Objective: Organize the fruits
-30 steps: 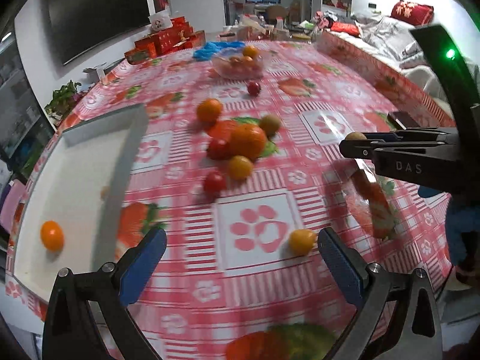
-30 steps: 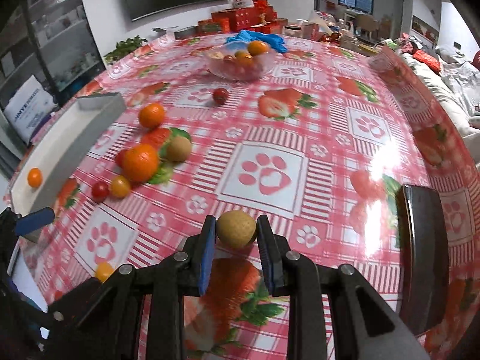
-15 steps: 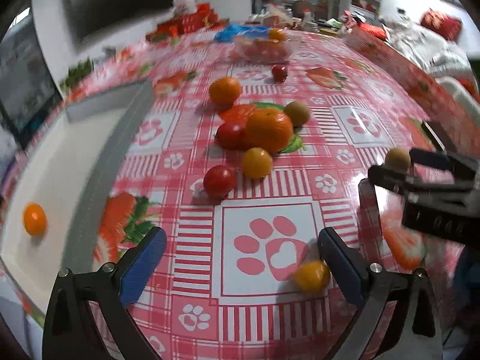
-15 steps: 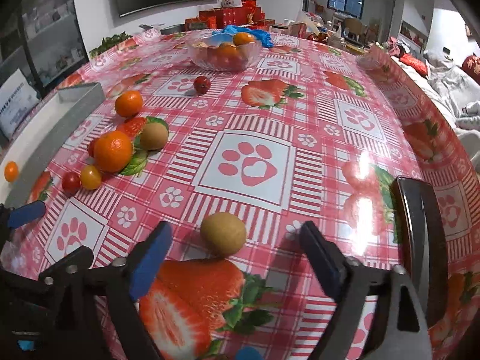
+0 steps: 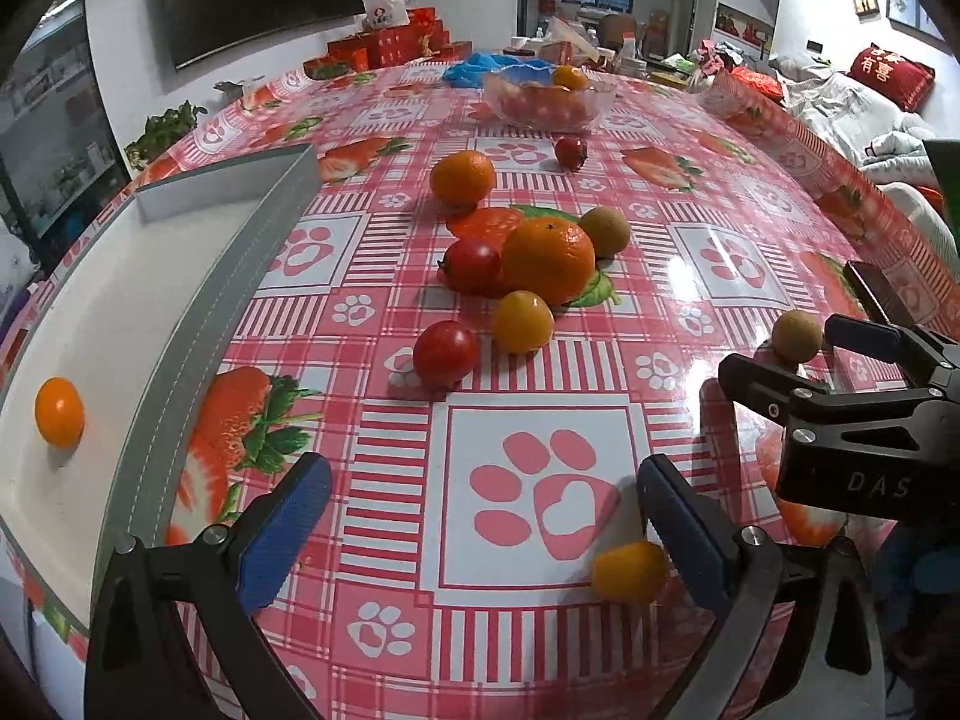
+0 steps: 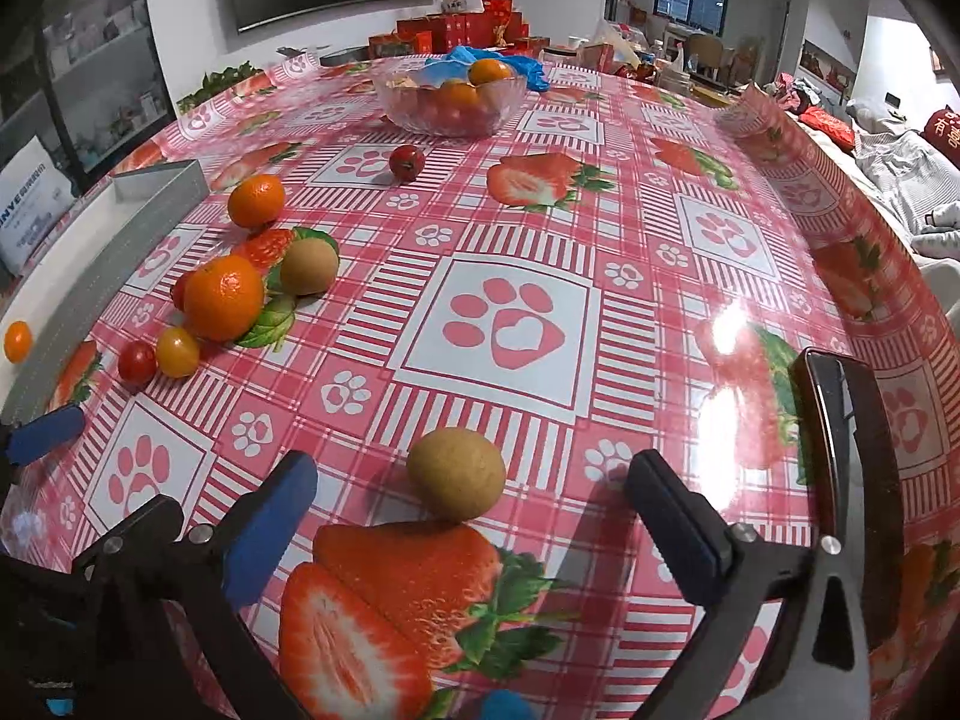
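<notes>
Right gripper had just been opening wide, its pads off the brown fruit sitting between them on the tablecloth. Left gripper gaped too, a small yellow tomato beside its pad.

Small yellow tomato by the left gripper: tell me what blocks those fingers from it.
Nothing visible does. The small yellow tomato lies on the tablecloth inside the open left gripper, close to its right-hand finger, with no other fruit between them.
</notes>
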A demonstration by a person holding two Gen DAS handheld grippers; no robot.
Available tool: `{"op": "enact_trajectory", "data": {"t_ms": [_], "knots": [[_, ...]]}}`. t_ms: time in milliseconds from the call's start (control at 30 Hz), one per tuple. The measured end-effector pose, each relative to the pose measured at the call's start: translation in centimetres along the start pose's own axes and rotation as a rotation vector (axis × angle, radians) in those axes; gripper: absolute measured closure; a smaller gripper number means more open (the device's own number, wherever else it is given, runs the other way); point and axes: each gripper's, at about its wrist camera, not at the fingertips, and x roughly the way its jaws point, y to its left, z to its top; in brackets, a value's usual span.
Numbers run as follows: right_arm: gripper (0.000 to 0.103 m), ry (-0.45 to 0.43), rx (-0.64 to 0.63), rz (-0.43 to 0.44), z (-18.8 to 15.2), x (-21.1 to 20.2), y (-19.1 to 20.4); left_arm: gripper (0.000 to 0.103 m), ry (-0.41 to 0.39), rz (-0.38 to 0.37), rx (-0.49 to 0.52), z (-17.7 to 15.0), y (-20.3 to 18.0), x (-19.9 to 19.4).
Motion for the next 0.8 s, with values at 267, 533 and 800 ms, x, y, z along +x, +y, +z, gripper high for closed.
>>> {"op": "enact_trajectory", "data": {"t_ms": [267, 533, 800], "knots": [[0.000, 0.000, 0.000, 0.000, -0.03, -0.06, 0.01, 0.001, -0.011, 0.001, -0.001, 0.00, -0.02, -0.04], [0.000, 0.000, 0.001, 0.001, -0.04, -0.08, 0.00, 0.001, -0.027, 0.004, -0.005, -0.19, 0.02, -0.14], [0.000, 0.000, 0.001, 0.001, -0.02, -0.06, -0.01, 0.001, -0.032, 0.008, -0.008, -0.23, -0.02, -0.10]]}}
